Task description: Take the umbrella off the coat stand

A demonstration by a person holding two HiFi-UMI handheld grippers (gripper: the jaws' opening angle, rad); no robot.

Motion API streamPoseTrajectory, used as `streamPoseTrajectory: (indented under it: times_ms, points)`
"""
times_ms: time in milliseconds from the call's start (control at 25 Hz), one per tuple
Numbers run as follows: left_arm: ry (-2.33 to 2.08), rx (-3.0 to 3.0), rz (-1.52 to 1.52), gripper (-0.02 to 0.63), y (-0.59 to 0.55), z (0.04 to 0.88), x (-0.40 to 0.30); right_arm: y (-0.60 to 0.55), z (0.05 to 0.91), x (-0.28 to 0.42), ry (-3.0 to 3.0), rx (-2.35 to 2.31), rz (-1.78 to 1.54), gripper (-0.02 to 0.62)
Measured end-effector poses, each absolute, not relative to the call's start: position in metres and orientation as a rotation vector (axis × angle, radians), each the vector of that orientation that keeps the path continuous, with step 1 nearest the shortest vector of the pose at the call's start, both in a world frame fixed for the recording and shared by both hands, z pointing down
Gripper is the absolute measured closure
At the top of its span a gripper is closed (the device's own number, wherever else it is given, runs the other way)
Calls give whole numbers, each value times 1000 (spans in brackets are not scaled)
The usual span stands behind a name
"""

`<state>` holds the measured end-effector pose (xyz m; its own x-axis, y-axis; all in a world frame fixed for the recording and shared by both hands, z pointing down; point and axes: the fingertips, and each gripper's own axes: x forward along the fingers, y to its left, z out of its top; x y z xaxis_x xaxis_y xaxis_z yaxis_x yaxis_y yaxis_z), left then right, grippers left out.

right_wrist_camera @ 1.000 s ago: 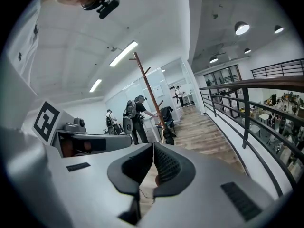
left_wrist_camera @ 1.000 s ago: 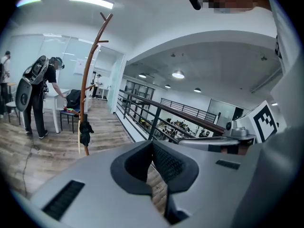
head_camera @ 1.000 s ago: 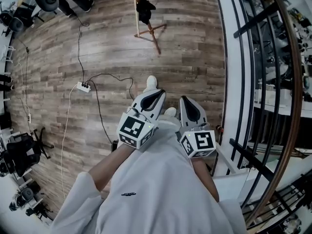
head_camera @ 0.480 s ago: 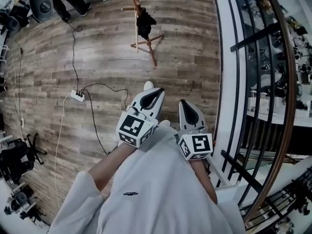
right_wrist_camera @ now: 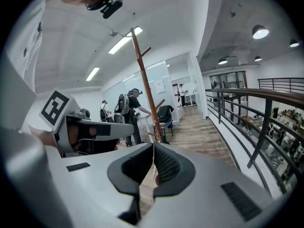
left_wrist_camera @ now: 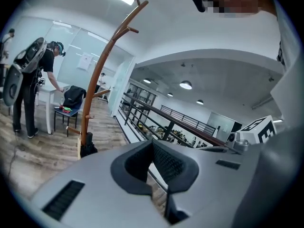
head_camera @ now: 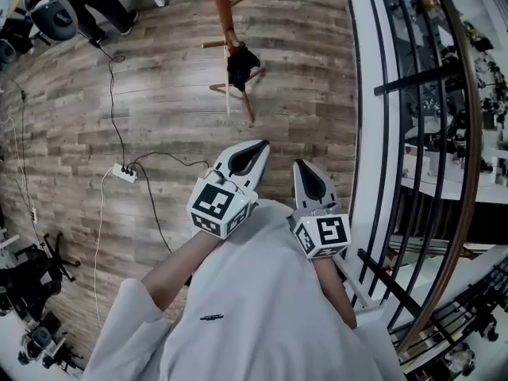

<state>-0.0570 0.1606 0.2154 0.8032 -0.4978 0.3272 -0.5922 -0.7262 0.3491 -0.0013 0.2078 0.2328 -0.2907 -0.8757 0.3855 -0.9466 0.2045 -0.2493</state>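
A brown wooden coat stand (head_camera: 221, 10) rises from the plank floor ahead of me. A black folded umbrella (head_camera: 240, 64) hangs low on it beside a pale stick. In the left gripper view the stand (left_wrist_camera: 101, 66) curves up at left, with the umbrella (left_wrist_camera: 88, 147) near its foot. The stand's pole (right_wrist_camera: 144, 82) is straight ahead in the right gripper view. My left gripper (head_camera: 259, 147) and right gripper (head_camera: 305, 167) are held side by side in front of my body. Both point toward the stand, well short of it. Each is shut with nothing between its jaws.
A black metal railing with a wooden rail (head_camera: 401, 125) runs along my right. A white power strip (head_camera: 122, 173) and its cables lie on the floor at left. People stand by a white table (left_wrist_camera: 28, 87), near a chair with a black bag (left_wrist_camera: 73, 98).
The coat stand and umbrella have drawn nearer and sit lower in the head view. Both grippers moved forward with me and stayed shut.
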Motion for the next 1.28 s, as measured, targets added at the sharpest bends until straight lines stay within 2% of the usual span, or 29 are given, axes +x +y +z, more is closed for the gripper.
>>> streamPoseTrajectory:
  times_ms: [400,920,1280]
  points:
    - [-792,2491,260,586,71,225,-77,113,224,-38,-2307,1650,567,560]
    - [-994,2410,246,586,21,238,-46,48,227,10,-2450,1425,460,560]
    - [-1117,2334,284,586,-26,268,-25,-15,259,29,-2522,1305,474,560]
